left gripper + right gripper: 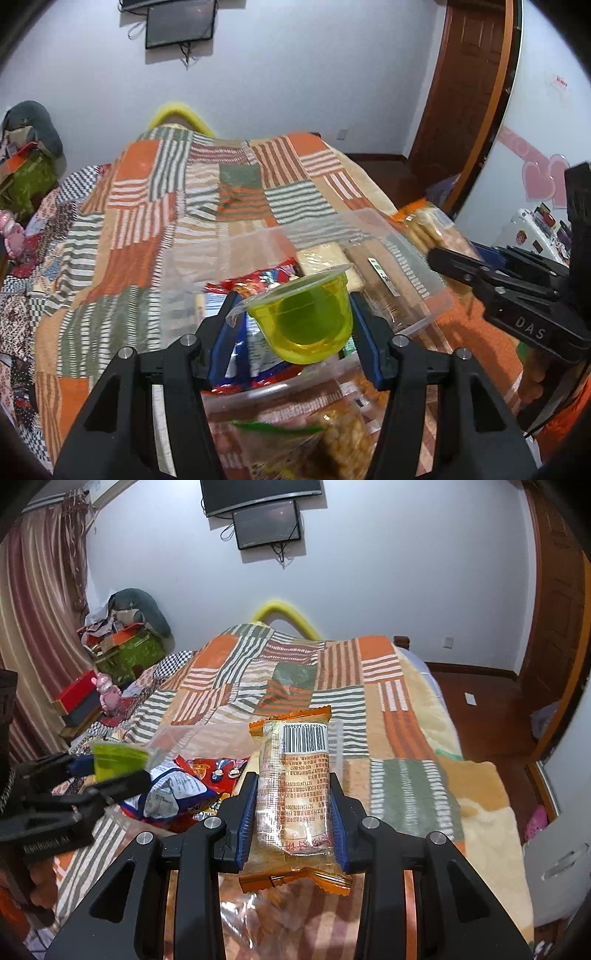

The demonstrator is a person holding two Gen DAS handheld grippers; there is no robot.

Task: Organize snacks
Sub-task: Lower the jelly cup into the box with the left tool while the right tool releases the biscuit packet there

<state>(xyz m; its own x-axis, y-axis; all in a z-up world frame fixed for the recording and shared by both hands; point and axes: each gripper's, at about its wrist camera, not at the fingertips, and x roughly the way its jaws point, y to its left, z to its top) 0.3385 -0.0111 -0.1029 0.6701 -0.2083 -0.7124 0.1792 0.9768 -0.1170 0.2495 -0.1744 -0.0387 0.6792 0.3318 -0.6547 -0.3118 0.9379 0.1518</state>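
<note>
My left gripper [295, 301] is shut on a yellow-green jelly cup [306, 321], which lies tilted between the blue pads, above a clear plastic bin [406, 251] holding several snack packets. In the right wrist view my right gripper [293, 781] is shut on a clear, orange-edged biscuit packet [295, 760] with a barcode on top. Each gripper also shows in the other's view. The right gripper [439, 256] with its biscuit packet [424, 225] is at the bin's right side. The left gripper [110, 771] with the jelly cup [118, 757] is at the left.
The bin stands on a bed under a striped patchwork blanket [166, 221]. A red snack bag [266, 277] and a blue-white bag [173, 794] lie in it. A second clear tub [332, 435] with a snack bag sits close below my left gripper. Clutter is piled at the far left [122, 642].
</note>
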